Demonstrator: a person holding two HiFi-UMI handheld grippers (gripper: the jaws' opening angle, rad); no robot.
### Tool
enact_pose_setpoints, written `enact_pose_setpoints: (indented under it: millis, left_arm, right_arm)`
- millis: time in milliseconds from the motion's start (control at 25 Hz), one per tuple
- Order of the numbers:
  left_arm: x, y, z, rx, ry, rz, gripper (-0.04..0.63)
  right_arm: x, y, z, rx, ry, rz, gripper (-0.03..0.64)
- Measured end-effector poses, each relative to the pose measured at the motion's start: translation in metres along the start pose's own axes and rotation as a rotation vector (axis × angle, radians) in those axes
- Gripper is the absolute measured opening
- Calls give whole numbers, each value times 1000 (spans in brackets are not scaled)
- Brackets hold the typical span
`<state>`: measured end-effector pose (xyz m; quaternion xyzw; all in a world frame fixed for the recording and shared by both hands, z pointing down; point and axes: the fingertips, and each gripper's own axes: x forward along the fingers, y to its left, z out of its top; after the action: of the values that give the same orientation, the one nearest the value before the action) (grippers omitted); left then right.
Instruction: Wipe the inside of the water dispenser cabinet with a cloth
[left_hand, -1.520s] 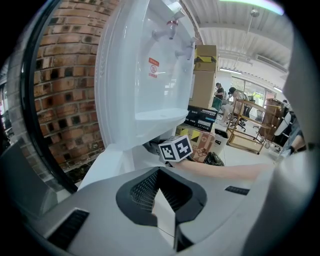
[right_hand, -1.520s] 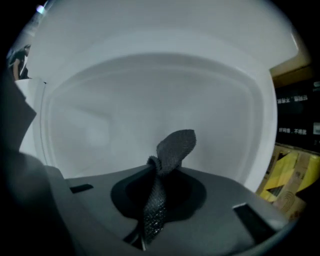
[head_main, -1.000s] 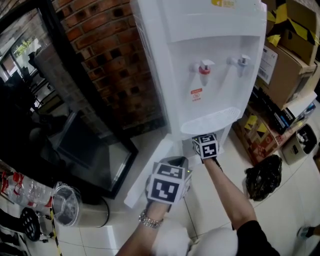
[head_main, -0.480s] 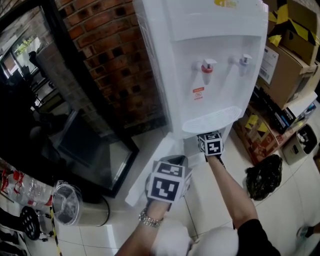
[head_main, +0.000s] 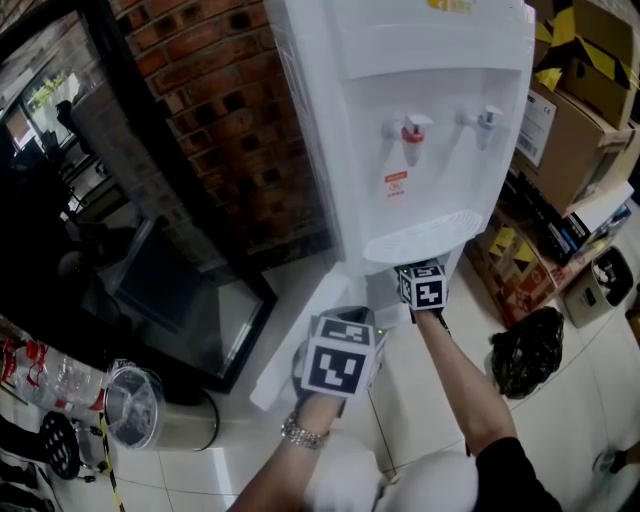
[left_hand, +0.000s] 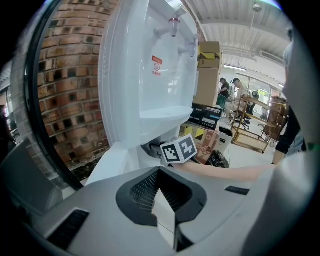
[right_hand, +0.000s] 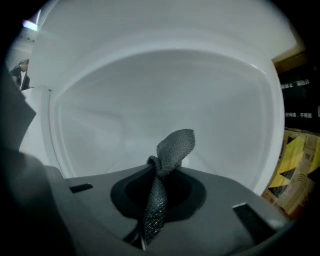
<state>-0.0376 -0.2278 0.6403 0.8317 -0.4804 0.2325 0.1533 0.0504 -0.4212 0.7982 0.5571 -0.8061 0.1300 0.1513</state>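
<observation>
1. My right gripper (right_hand: 160, 180) is clamped on the cloth (right_hand: 170, 147). A grey mesh fold stands up past the jaws, so I judge the free end will meet the surface first.
2. That gripper reaches low under the dispenser (head_main: 400, 110) into the cabinet (right_hand: 165, 85). White curved wall fills its view. The cloth is near the wall, but I cannot tell if it touches.
3. My left gripper (left_hand: 164, 212) has its jaws together with nothing between them. It hangs back beside the white door (head_main: 290, 350), which looks swung open. I judge it is simply keeping clear.
4. Writing: a red sticker (head_main: 396, 186) sits below the red tap (head_main: 413, 130), too small to read. The print on the boxes (head_main: 565, 120) is yellow and black, and illegible.
</observation>
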Motion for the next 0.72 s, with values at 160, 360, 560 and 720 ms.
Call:
enact_pose_setpoints:
  millis: [160, 360, 560, 720]
  left_arm:
    - [-1, 0, 0, 3, 2, 3, 2]
    - [-5, 1, 2, 7, -8, 2, 2]
    - [-9, 2, 2, 6, -12, -4, 2]
    - [-12, 0, 4, 15, -20, -9, 2]
  right_arm:
    - [4, 54, 1, -57, -10, 119, 31]
    - [2, 93, 15, -88, -58, 220, 31]
    - [10, 31, 7, -65, -55, 57, 31]
    - [0, -27, -2, -37, -26, -110, 31]
